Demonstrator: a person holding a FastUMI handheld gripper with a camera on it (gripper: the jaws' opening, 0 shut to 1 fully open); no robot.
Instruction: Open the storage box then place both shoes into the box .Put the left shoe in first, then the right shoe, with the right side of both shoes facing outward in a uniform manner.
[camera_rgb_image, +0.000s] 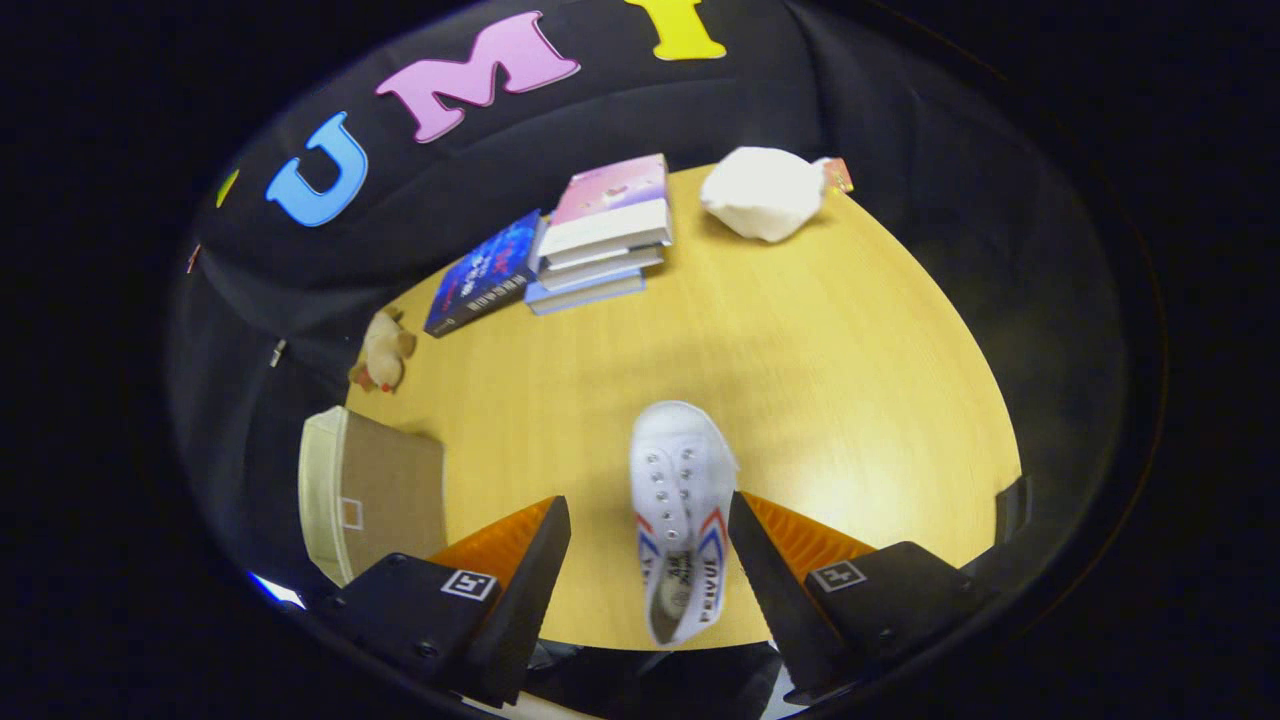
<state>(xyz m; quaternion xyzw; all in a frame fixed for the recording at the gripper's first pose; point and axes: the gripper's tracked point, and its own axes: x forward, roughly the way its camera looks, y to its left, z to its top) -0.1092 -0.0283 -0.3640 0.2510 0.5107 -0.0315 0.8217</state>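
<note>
A white canvas shoe (680, 500) with red and blue side stripes lies on the wooden table (800, 370), toe pointing away from me and its heel near the table's front edge. My gripper (648, 508) is open, its fingers spread wide on either side of the shoe. The shoe's side sits close against the right finger (752, 540), and a gap separates it from the left finger (545, 545). The beige storage box (385, 495) with a cream side stands to the left of the left finger, at the table's left edge. I cannot tell whether the box is open.
A stack of books (600, 235) and a dark blue book (485, 275) lie at the far side of the table. A white crumpled bag (765, 190) rests at the far right corner. A small plush toy (383, 350) sits beyond the box.
</note>
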